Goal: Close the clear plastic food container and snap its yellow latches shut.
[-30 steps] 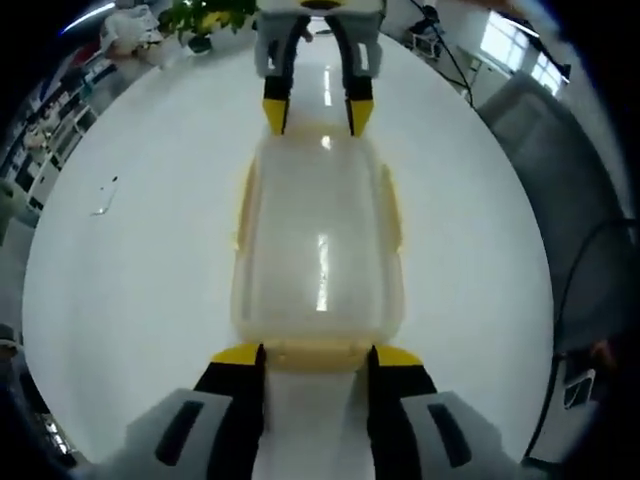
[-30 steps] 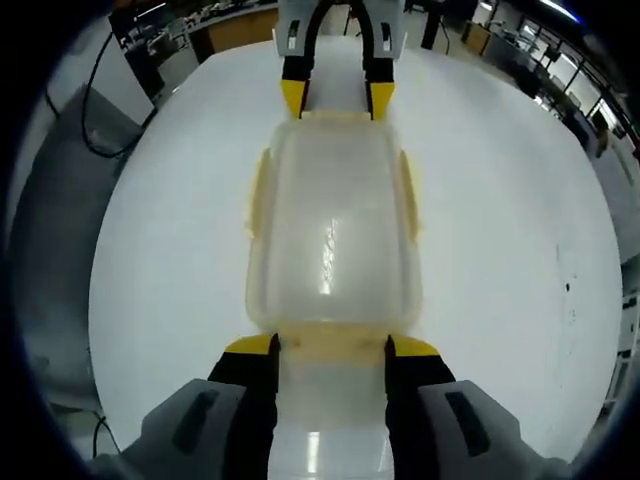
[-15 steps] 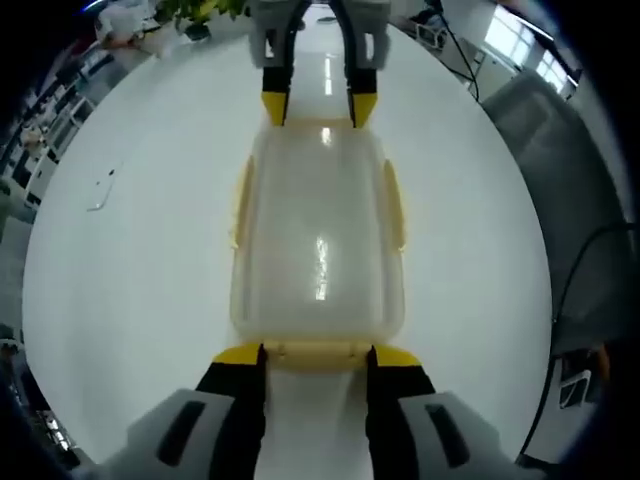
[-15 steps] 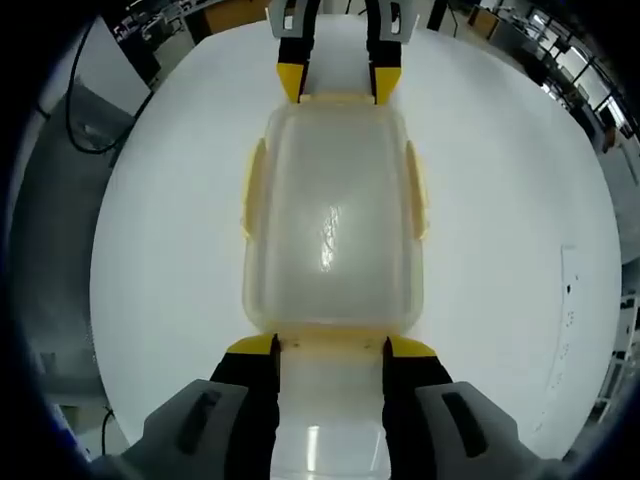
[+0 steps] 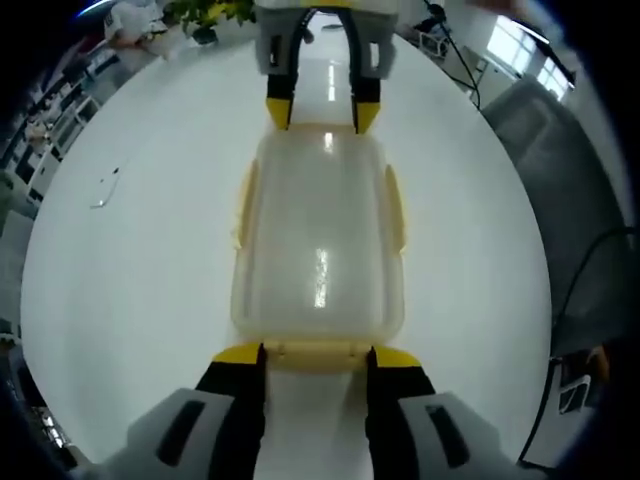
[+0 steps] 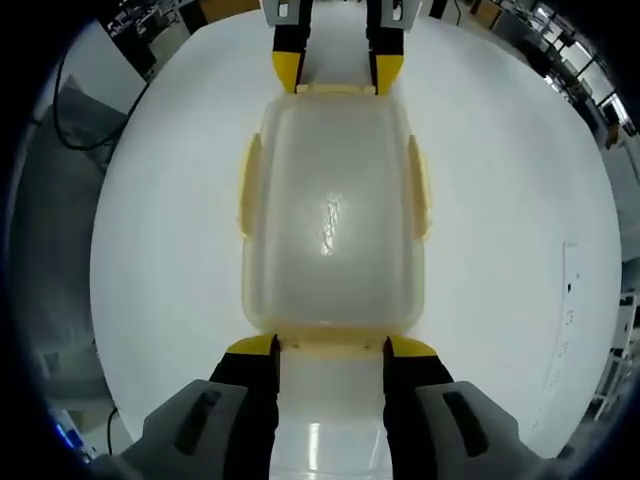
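The clear plastic container (image 5: pixel 318 240) lies lengthwise on the white table (image 5: pixel 130 270) with its lid on. Yellow side latches (image 5: pixel 243 205) lie along its long edges. My left gripper (image 5: pixel 317 356) is open at the near short end, its yellow tips on either side of the end latch (image 5: pixel 315 351). At the far end the right gripper (image 5: pixel 322 112) also stands open. In the right gripper view the container (image 6: pixel 333 220) runs from my right gripper (image 6: pixel 330 347) to the left gripper (image 6: pixel 337 72). Whether the tips touch the latches I cannot tell.
A small thin object (image 5: pixel 105 190) lies on the table to the left. A potted plant (image 5: pixel 205 15) stands past the far edge. Grey floor with a black cable (image 5: pixel 590 260) lies beyond the right edge. Small dark marks (image 6: pixel 568 290) dot the table.
Both views have shifted slightly and look down more steeply on the container. The grippers stay at the container's two ends, with their jaw gaps unchanged.
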Available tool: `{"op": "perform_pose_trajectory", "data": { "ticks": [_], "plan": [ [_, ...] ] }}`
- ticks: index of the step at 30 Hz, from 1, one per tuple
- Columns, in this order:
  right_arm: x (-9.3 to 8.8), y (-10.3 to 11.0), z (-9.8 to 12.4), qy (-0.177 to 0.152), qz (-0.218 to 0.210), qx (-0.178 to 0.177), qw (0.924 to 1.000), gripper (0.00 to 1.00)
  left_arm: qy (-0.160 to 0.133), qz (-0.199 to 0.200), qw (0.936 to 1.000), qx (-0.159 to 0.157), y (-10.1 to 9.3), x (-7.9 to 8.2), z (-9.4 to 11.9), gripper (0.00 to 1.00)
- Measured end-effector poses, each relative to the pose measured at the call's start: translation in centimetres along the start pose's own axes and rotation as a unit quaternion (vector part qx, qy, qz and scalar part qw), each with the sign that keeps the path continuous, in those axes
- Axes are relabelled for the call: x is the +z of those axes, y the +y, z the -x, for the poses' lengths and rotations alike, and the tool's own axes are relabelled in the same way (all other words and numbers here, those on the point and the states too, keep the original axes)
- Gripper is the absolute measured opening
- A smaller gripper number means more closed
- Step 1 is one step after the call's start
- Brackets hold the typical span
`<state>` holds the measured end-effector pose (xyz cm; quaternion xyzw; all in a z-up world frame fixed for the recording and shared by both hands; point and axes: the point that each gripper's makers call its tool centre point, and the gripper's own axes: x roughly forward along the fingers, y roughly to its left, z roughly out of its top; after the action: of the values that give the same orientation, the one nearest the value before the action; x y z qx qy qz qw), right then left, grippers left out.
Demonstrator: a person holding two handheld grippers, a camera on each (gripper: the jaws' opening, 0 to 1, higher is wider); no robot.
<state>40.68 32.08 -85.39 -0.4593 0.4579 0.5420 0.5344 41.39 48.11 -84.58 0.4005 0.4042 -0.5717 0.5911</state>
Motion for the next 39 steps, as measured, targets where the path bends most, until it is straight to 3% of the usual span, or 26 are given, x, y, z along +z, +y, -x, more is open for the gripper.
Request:
{"op": "perform_pose_trajectory", "data": {
  "ticks": [4,9,15,23,27,33,39],
  "plan": [
    [-0.1,0.3,0.0,-0.018,-0.006,-0.003,0.9998,0.37,0.011,0.003,0.9999,0.002,-0.1,0.0,-0.1,0.34],
    [0.0,0.8,0.2,-0.038,-0.007,-0.005,0.9993,0.37,0.066,0.001,0.9978,0.005,-0.2,0.0,-0.2,0.34],
    [0.1,0.8,0.4,-0.058,-0.005,-0.02,0.9981,0.37,0.052,0.012,0.9985,0.008,-0.2,-0.1,0.0,0.34],
    [0.2,1.2,1.8,-0.08,0.021,-0.024,0.9963,0.37,0.077,0.021,0.9968,0.004,-1.5,0.3,0.3,0.34],
    [-0.5,0.9,3.5,-0.092,0.026,-0.03,0.995,0.37,0.056,0.032,0.9978,0.017,-1.3,1.9,2.2,0.34],
    [-1.6,1.3,6.0,-0.106,0.037,-0.035,0.9931,0.37,0.07,0.036,0.9967,0.02,-2.1,4.3,3.6,0.34],
    [-3.5,1.8,8.7,-0.119,0.038,-0.044,0.9912,0.37,0.064,0.036,0.9968,0.032,-2.5,7.3,5.3,0.34]
  ]
}}
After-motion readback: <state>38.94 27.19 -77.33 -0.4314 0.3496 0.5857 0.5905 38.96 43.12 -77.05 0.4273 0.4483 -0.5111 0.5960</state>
